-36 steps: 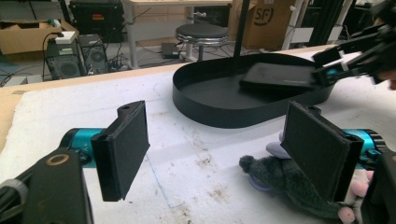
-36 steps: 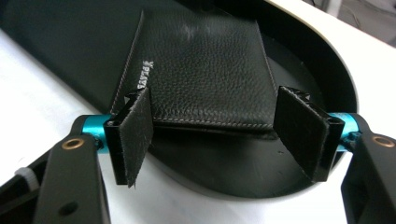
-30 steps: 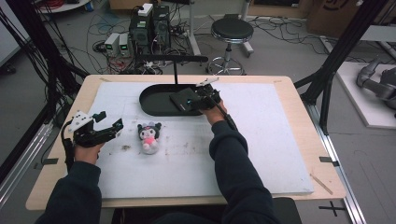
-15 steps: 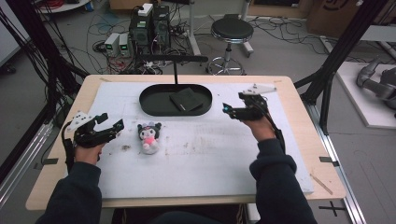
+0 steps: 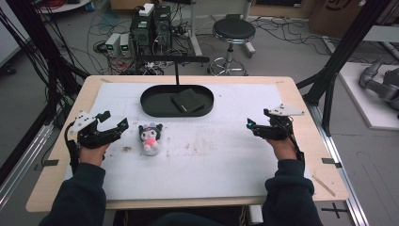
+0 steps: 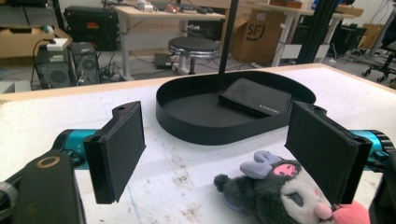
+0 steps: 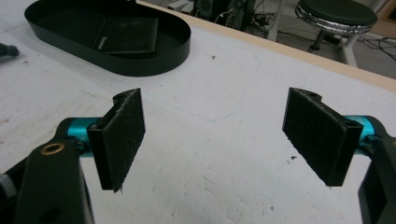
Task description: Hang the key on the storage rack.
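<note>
A black oval tray [image 5: 155, 107] [image 6: 196, 126] [image 7: 140, 63] lies at the table's far middle with a flat black wallet [image 5: 187, 100] [image 6: 256, 96] [image 7: 125, 35] inside it. A small grey plush toy [image 5: 150, 136] [image 6: 275, 193] with a pink front lies on the white mat in front of the tray. My left gripper [image 5: 123, 124] [image 6: 224, 154] is open just left of the toy, its right pad beside the toy's head. My right gripper [image 5: 249, 125] [image 7: 215, 135] hangs open over bare mat at the right, with nothing between its pads.
The white mat [image 5: 211, 155] covers most of the wooden table [image 5: 301, 99] and carries brown smudges near its middle. A black post [image 5: 176, 70] with a crossbar rises behind the tray. A stool [image 5: 233, 33], computers and cables stand on the floor beyond the far edge.
My right gripper has drawn back from the tray to the right side of the table, leaving the wallet in the tray. The left gripper and the plush toy have not moved.
</note>
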Motion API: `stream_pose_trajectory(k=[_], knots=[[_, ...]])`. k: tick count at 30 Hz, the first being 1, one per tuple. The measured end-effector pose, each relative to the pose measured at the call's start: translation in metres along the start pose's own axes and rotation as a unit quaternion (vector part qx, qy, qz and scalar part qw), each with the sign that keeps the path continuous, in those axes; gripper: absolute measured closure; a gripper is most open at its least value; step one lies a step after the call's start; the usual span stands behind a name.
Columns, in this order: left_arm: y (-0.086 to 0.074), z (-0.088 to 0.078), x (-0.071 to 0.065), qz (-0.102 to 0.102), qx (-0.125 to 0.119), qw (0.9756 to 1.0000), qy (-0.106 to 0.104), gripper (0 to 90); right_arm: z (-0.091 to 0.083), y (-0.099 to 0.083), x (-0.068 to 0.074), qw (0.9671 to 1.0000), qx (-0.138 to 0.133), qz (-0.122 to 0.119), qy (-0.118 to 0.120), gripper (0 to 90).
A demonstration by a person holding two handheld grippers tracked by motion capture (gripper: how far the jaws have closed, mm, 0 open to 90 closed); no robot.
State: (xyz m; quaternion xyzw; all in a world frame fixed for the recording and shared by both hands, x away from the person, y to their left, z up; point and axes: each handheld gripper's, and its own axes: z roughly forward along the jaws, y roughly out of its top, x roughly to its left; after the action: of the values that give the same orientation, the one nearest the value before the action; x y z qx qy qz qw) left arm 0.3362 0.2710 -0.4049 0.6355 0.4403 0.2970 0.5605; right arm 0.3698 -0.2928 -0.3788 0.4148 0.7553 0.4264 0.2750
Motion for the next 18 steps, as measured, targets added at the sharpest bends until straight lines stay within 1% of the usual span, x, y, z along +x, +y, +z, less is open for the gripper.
stream_pose_trajectory(k=[3, 6, 10, 15, 18], knots=[[0.001, 0.0, -0.002, -0.006, 0.007, 1.0, -0.002, 19.2, 0.0, -0.004, -0.001, 1.0, 0.007, 0.001, 0.0, 21.5], [0.001, 0.002, -0.006, -0.006, 0.015, 0.9999, -0.005, 19.5, -0.002, -0.006, -0.003, 0.9999, 0.002, 0.015, -0.001, 21.5], [0.001, 0.004, -0.013, -0.004, 0.027, 0.9995, -0.014, 19.5, -0.003, -0.007, -0.003, 0.9999, -0.002, 0.014, -0.006, 21.5], [0.0, 0.008, -0.024, 0.006, 0.035, 0.999, -0.026, 19.4, -0.002, -0.008, 0.0, 1.0, -0.001, 0.004, -0.006, 21.5], [0.0, 0.01, -0.029, 0.01, 0.044, 0.9985, -0.031, 19.5, -0.002, -0.009, 0.0, 1.0, -0.001, 0.005, -0.006, 21.5]])
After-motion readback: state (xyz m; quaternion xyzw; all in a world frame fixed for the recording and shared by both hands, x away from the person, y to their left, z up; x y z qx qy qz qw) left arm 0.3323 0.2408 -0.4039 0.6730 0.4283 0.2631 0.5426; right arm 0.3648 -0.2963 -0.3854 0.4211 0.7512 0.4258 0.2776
